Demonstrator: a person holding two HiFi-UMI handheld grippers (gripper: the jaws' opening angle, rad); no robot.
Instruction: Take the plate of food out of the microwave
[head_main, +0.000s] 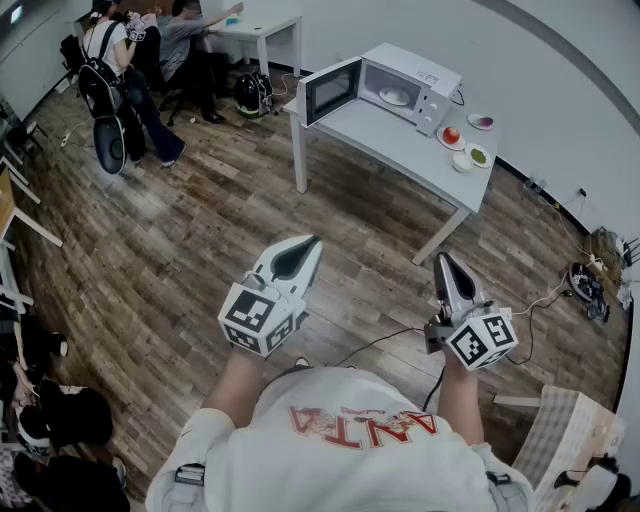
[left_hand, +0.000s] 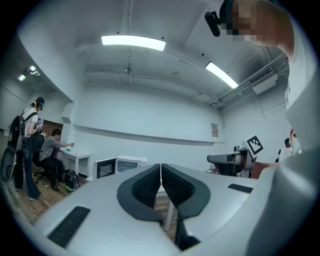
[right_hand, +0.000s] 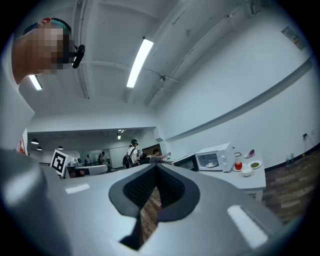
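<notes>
Plate of food (head_main: 393, 96) is seen inside microwave (head_main: 420, 70), door (head_main: 330, 90) swung open, upper centre of head view, on white table (head_main: 400, 140). Small dishes (head_main: 451, 137) are set just right of it. Left gripper (head_main: 306, 245) & right gripper (head_main: 443, 262) are held lower centre, well apart from table. Both sets of jaws are pressed together w/ nothing btwn them.

A grey table (head_main: 400, 140) stood on the wood floor (head_main: 180, 240). Small dishes sat at one end, one with a red ball (head_main: 451, 135) and one with green food (head_main: 479, 156). Far off, two people (head_main: 180, 35) were by a white desk (head_main: 262, 25).
</notes>
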